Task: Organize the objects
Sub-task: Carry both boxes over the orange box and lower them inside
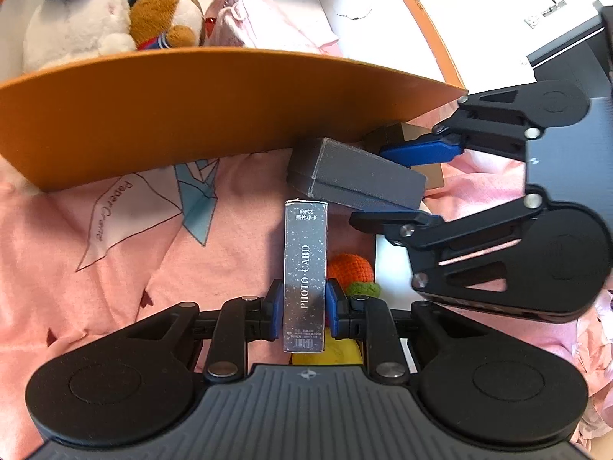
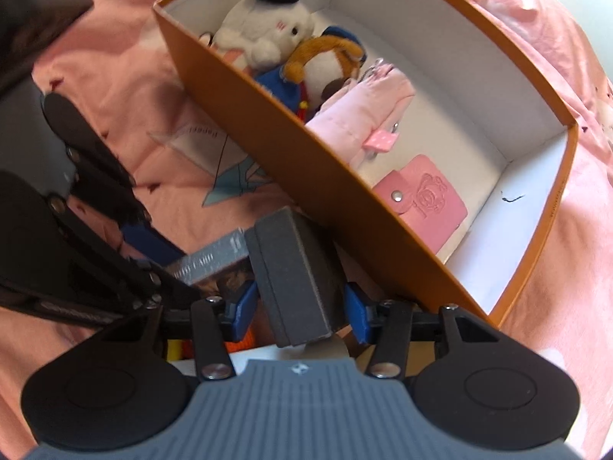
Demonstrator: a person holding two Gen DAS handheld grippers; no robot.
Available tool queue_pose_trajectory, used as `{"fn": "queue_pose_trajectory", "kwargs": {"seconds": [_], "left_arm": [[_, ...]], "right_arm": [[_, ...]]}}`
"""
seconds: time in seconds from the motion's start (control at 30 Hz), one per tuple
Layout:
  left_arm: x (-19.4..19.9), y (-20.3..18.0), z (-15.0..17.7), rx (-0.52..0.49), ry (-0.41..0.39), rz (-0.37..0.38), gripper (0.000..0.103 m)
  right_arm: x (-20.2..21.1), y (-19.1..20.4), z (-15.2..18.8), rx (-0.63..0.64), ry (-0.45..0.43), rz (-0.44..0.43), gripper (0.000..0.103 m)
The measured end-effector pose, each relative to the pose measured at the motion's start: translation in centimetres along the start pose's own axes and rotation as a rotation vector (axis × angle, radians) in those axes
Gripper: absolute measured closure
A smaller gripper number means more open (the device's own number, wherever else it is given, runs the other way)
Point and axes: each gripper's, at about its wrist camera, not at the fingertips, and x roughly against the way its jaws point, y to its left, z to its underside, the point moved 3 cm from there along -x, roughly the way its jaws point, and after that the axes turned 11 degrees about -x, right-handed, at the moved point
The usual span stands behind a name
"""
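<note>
My left tool (image 1: 304,306) is clamping a silver card box (image 1: 305,268) marked "PHOTO CARD", its blue pads (image 1: 275,304) pressing on both long sides near the box's lower end. The card box is standing out along the fingers toward the orange box (image 1: 191,111).

My right tool (image 2: 300,304) is straddling a grey case (image 2: 297,280). Its blue pads (image 2: 243,304) are sitting at the case's two sides. In the left wrist view one finger is lying on top of the case and the other is running under its edge. I cannot tell whether the pads are pressing on it.

The grey case is lying tilted just beside the orange box's outer wall, close beyond the far end of the card box. A brown box (image 1: 406,134) is lying behind it, mostly hidden.

Below my left tool an orange knitted item (image 1: 350,268) with a green part is resting on the pink bedsheet (image 1: 95,268), next to a white flat thing (image 1: 390,264).

Inside the orange box I am finding a white plush (image 2: 264,28), a brown plush (image 2: 325,63), a pink pouch (image 2: 360,115) and a pink wallet (image 2: 421,201), all along the near wall. The bedsheet is carrying a paper crane print (image 1: 195,191).
</note>
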Motion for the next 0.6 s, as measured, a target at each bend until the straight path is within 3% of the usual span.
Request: {"fn": "queue_pose_trajectory", "kwargs": {"seconds": [0.23,0.5,0.6], "left_arm": [[2.3,0.3,0.4,0.013,-0.027,-0.049,0.078],[5.1,1.2,0.7,0.007,-0.042,-0.207,0.078],[4.8,2.4,0.7,0.049,-0.038,-0.189,0.078]], "right_arm": [[0.8,0.0,-0.6,-0.021,-0.030,0.001,0.062],[2.1,-1.4,-0.9,-0.267,-0.051,-0.150,0.065],[0.9,-1.6,-1.0,-0.328,-0.036,-0.152,0.064]]}}
